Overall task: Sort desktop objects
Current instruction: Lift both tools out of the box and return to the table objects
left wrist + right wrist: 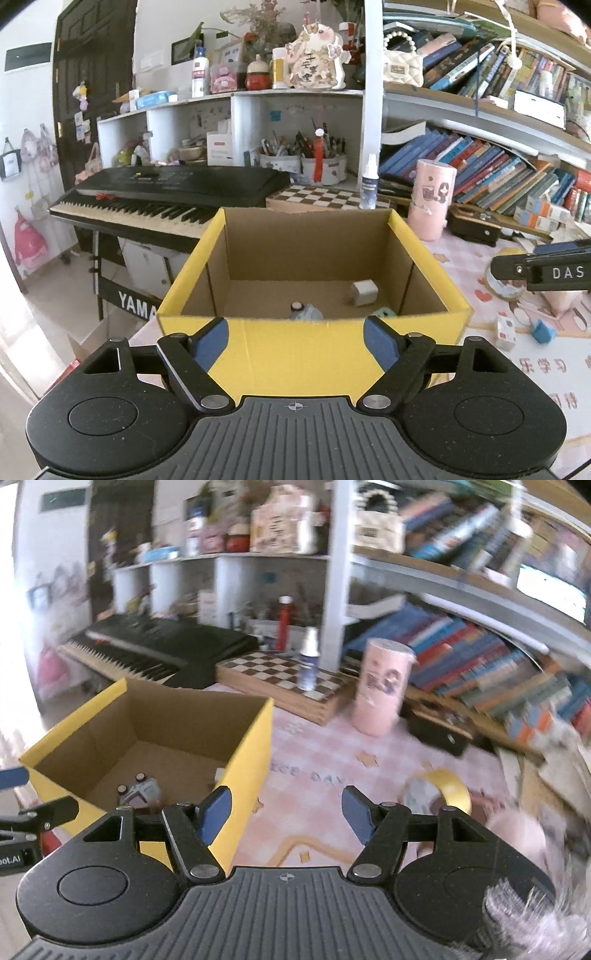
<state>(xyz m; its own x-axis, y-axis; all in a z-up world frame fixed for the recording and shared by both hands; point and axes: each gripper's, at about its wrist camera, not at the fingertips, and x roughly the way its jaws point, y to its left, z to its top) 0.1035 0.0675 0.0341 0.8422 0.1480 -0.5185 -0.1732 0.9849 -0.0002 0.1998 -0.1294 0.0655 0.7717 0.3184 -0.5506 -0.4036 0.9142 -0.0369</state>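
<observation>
Left gripper point(295, 341): fingers spread, empty, facing box point(295, 354).
Right gripper point(286, 814): fingers apart, empty, beside box.
Box: small items inside.
Tape roll point(448, 788): on pink tablecloth point(317, 746).

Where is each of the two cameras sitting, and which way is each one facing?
Left wrist: on the left gripper, facing the yellow cardboard box and the shelves; its own open fingers show, plus the right gripper at the right edge.
Right wrist: on the right gripper, facing the pink tablecloth beside the box; open, empty fingers show.
Shared: box, chessboard, pink canister, keyboard.
</observation>
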